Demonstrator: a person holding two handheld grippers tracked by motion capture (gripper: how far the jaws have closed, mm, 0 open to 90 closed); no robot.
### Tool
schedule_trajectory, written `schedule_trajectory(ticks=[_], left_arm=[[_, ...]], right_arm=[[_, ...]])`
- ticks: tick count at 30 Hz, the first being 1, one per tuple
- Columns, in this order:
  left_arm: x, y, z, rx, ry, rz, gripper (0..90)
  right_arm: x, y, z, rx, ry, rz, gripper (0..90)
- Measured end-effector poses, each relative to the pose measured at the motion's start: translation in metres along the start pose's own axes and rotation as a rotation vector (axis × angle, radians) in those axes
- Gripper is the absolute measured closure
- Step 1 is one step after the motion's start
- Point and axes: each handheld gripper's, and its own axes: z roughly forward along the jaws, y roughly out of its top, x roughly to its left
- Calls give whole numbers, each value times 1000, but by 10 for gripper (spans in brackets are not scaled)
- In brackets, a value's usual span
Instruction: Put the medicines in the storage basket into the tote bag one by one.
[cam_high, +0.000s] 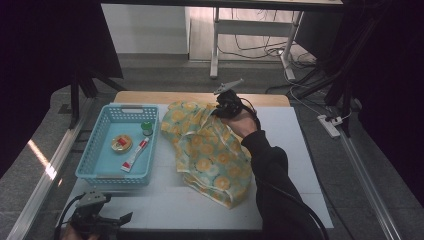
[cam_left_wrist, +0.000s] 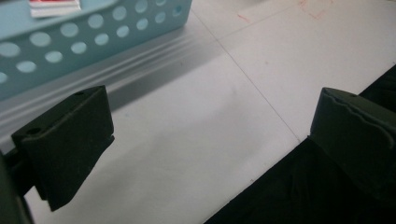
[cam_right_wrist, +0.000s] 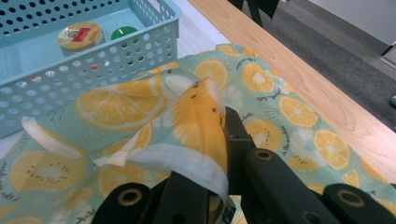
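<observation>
A lemon-print cloth (cam_high: 210, 152) lies rumpled across the middle of the white table. My right gripper (cam_high: 223, 107) is at the cloth's far corner, shut on a fold of it; in the right gripper view the cloth (cam_right_wrist: 196, 116) is pinched between the black jaws and drapes over them. My left gripper (cam_high: 117, 220) rests at the table's near left edge, open with nothing between its jaws. In the left gripper view its fingers (cam_left_wrist: 70, 140) stand wide apart over bare table, just in front of the basket wall (cam_left_wrist: 93, 28).
A light-blue basket (cam_high: 90, 165) stands left of the cloth and holds a round tin (cam_high: 121, 143), a small green-capped jar (cam_high: 146, 128) and a red-and-white tube (cam_high: 135, 155). A wooden strip (cam_high: 150, 97) runs along the table's far edge.
</observation>
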Motion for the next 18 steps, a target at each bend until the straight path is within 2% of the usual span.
schedule_trajectory(ticks=[6, 10, 14, 18], left_arm=[[6, 3, -3, -32, -21, 4, 0], [10, 6, -4, -67, -57, 14, 0], [11, 11, -6, -99, -35, 32, 0], [11, 16, -7, -114, -23, 30, 0]], right_arm=[[0, -1, -1, -6, 11, 9, 898], [1, -1, -2, -7, 13, 11, 898], [1, -1, -3, -10, 10, 13, 898], [1, -3, -5, -18, 12, 15, 898]])
